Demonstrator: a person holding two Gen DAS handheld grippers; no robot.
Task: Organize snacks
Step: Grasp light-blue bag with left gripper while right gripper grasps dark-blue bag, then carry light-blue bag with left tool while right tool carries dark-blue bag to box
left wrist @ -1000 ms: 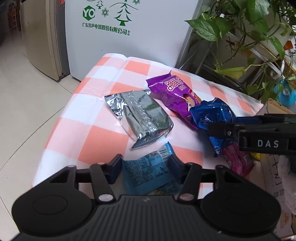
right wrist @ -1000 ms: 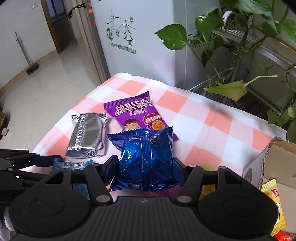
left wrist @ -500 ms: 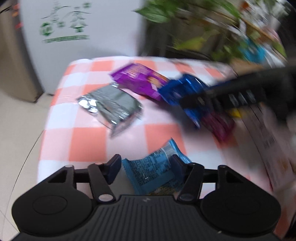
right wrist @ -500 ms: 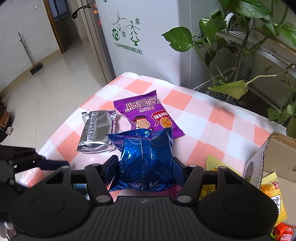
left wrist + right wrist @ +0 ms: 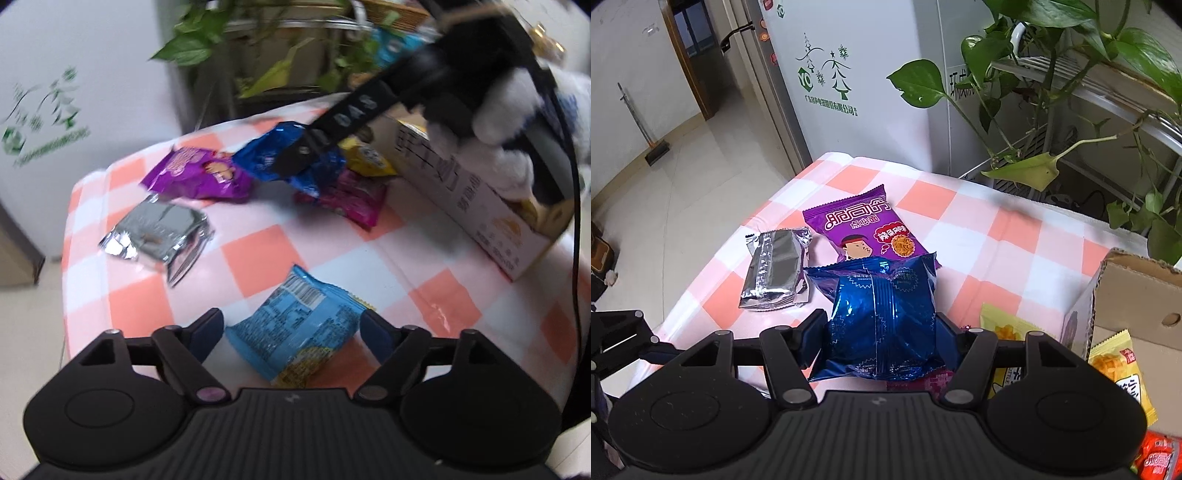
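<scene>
My left gripper (image 5: 293, 325) is shut on a light blue snack packet (image 5: 295, 325) and holds it above the checked tablecloth (image 5: 258, 254). My right gripper (image 5: 881, 325) is shut on a dark blue snack packet (image 5: 882, 317); it also shows in the left wrist view (image 5: 288, 155), held above the table. A purple packet (image 5: 866, 229), a silver foil packet (image 5: 775, 269), a magenta packet (image 5: 347, 199) and a yellow packet (image 5: 365, 158) lie on the cloth. The purple packet (image 5: 199, 177) and the silver packet (image 5: 159, 232) also show in the left wrist view.
An open cardboard box (image 5: 1134, 295) with several snacks inside stands at the table's right; it also shows in the left wrist view (image 5: 476, 206). A white fridge (image 5: 857, 74) and a leafy plant on a rack (image 5: 1071, 74) stand behind the table. The table's left edge drops to the tiled floor (image 5: 683, 192).
My left gripper has swung right with the light blue packet, bringing the box into its view. My right gripper has risen and moved slightly right with the dark blue packet.
</scene>
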